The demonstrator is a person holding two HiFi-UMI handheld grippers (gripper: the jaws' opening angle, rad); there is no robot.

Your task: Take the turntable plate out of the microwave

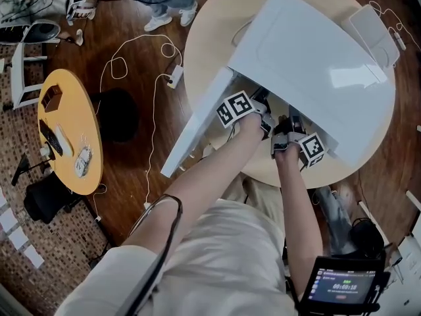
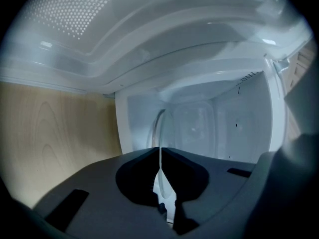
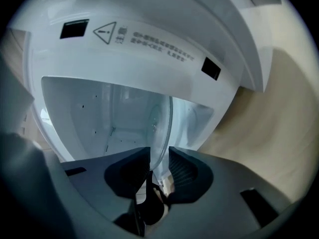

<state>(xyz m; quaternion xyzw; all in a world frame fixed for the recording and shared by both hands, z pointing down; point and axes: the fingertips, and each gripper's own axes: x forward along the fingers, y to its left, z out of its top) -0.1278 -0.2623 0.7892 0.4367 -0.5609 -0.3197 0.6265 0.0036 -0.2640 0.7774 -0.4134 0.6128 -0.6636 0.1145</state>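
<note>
A white microwave (image 1: 309, 58) stands on a round wooden table (image 1: 210, 38), its door (image 1: 197, 127) swung open to the left. The glass turntable plate (image 2: 159, 126) is tilted up on edge at the cavity's mouth. My left gripper (image 2: 160, 152) is shut on its rim. In the right gripper view the plate (image 3: 163, 126) passes between the jaws of my right gripper (image 3: 159, 156), which stands open with a gap beside the glass. From the head view both grippers, left (image 1: 262, 114) and right (image 1: 289, 129), reach into the opening side by side; the plate is hidden there.
The cavity walls close in around both grippers. A small yellow round table (image 1: 66, 130) with small objects stands at the left. Cables and a white power strip (image 1: 174, 78) lie on the wooden floor. A flat white item (image 1: 375, 25) rests on the big table's far right.
</note>
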